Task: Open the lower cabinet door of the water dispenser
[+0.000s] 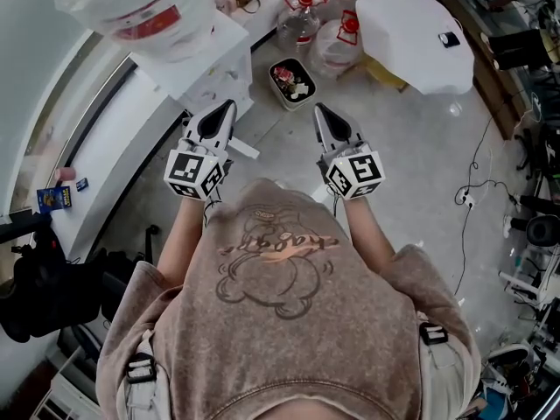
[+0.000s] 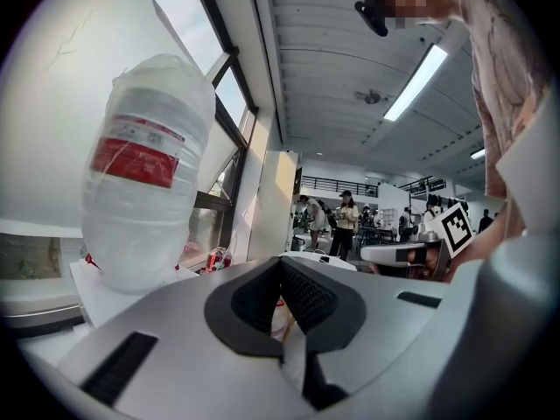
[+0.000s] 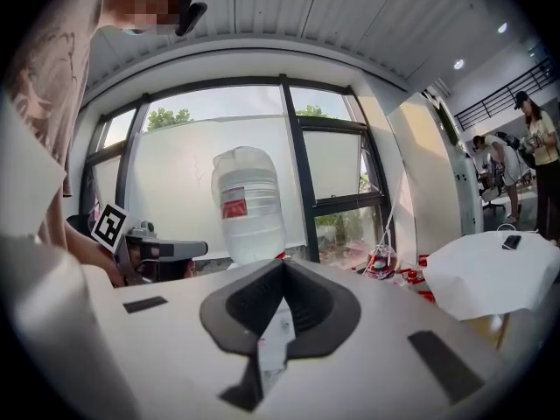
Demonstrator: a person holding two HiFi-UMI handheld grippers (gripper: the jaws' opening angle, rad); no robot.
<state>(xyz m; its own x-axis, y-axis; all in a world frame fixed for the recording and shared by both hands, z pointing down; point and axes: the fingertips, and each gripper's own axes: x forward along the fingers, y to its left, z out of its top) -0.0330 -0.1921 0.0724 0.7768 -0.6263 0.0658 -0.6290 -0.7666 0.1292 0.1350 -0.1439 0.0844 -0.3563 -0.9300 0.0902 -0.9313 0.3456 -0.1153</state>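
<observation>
The white water dispenser stands at the upper left of the head view, an upturned clear bottle with a red label on top. Seen from above, its lower cabinet door is hidden. My left gripper is held just right of the dispenser's front corner, apart from it, jaws shut and empty. My right gripper hangs level beside it over the floor, also shut with nothing in it. The bottle fills the left of the left gripper view. In the right gripper view the bottle stands straight ahead.
A black tray of small items lies on the floor ahead, with water jugs with red caps behind it. A white-covered table carrying a phone is at the upper right. Cables trail on the floor at right. People stand far off.
</observation>
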